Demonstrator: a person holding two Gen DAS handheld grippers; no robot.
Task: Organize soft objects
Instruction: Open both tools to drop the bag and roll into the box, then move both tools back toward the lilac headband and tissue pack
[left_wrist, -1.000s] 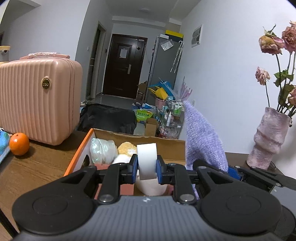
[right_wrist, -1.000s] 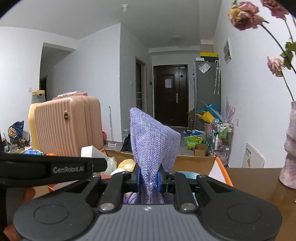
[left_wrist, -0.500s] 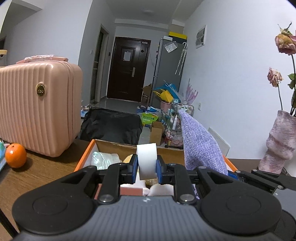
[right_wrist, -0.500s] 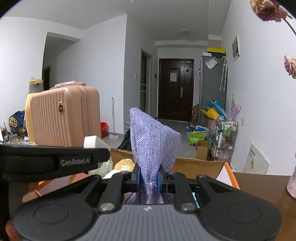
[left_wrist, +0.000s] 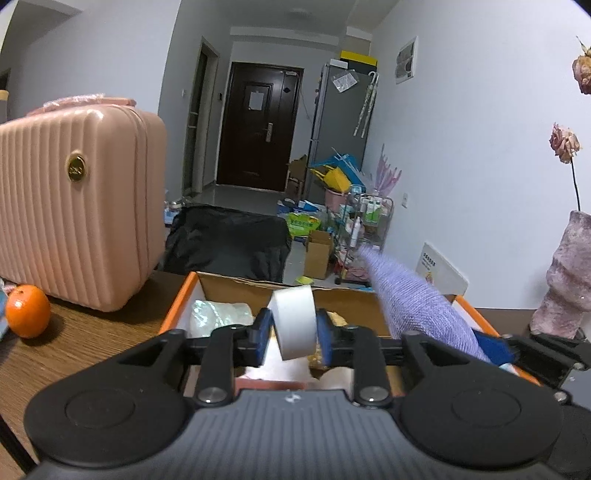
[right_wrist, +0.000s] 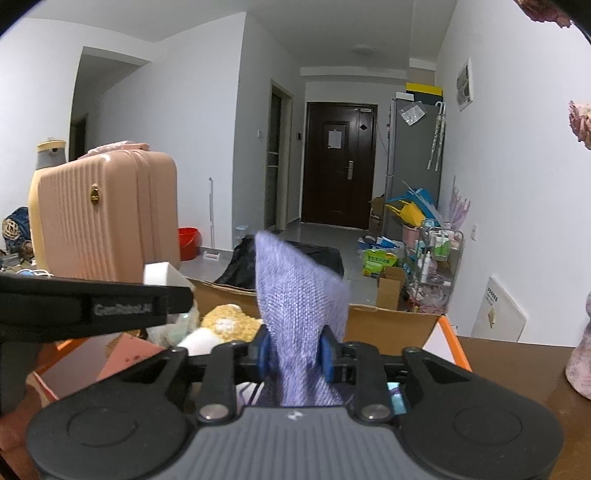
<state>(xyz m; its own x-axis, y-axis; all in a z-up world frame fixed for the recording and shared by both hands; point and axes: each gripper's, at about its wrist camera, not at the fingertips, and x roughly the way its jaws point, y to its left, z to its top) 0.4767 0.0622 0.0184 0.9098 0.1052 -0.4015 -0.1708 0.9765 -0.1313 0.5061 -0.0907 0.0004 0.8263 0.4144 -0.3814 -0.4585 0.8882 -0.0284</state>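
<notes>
Left hand-held gripper (left_wrist: 294, 334) jaws opening, white sponge (left_wrist: 297, 322) loose between them above box (left_wrist: 177, 299). Right hand-held gripper (right_wrist: 295, 350) jaws opening, purple cloth (right_wrist: 301, 314) between pads, slumping.

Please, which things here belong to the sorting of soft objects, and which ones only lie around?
Belong to the job:
- white sponge block, between the opening left gripper
- purple cloth, between the opening right gripper
- cardboard box
- yellow plush toy inside it

Only lying about:
- pink suitcase
- orange
- vase
</notes>
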